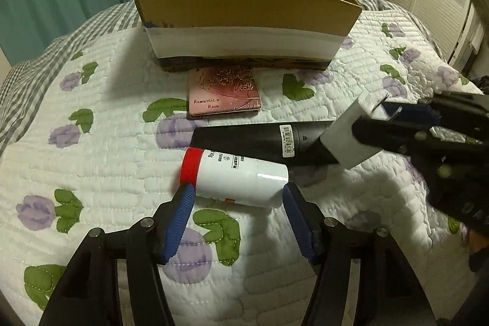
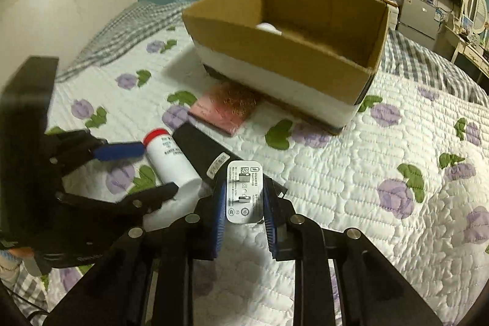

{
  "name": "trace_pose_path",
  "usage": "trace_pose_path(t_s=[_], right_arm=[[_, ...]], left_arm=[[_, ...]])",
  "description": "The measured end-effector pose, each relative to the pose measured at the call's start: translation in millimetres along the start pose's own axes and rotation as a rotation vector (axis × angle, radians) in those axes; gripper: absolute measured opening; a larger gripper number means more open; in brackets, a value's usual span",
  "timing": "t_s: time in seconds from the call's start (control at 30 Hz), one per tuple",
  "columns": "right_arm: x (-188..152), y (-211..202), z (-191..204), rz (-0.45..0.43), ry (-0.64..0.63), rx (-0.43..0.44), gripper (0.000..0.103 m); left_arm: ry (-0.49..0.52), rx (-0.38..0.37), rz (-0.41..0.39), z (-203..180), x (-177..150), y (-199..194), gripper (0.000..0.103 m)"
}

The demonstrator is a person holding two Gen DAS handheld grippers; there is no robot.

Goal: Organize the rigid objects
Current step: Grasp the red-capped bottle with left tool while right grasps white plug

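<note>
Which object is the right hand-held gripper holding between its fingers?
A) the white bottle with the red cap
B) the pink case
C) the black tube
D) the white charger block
D: the right hand-held gripper is shut on the white charger block, its blue pads pressing both sides.

We count one cardboard box (image 1: pixel 244 5), open-topped, with one small white object (image 2: pixel 269 28) partly visible inside it. On the quilt (image 1: pixel 91 173) we count four loose items: one pink case (image 1: pixel 224 95), one black tube (image 1: pixel 259 142), one white bottle (image 1: pixel 238 182) with a single red cap, and one white charger (image 2: pixel 244 191). We count two grippers, left gripper (image 1: pixel 237 219) and right gripper (image 2: pixel 244 216).
</note>
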State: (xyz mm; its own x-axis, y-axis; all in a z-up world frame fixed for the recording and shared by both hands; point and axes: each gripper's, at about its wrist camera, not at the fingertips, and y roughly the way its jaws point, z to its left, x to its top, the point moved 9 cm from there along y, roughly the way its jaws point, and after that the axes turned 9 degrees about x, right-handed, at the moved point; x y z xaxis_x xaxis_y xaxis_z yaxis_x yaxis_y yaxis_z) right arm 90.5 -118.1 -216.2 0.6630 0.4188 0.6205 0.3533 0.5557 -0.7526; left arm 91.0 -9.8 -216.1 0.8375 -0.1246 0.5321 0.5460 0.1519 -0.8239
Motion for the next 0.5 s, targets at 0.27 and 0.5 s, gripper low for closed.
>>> trace_pose_path(t_s=[0.27, 0.5], right_arm=[[1, -3, -4, -0.02, 0.003, -0.02, 0.022], [4, -12, -6, -0.045, 0.004, -0.037, 0.021]], left_arm=[[-0.125, -0.006, 0.064, 16, -9, -4, 0.063], [-0.419, -0.01, 0.117, 27, 7, 8, 0.063]])
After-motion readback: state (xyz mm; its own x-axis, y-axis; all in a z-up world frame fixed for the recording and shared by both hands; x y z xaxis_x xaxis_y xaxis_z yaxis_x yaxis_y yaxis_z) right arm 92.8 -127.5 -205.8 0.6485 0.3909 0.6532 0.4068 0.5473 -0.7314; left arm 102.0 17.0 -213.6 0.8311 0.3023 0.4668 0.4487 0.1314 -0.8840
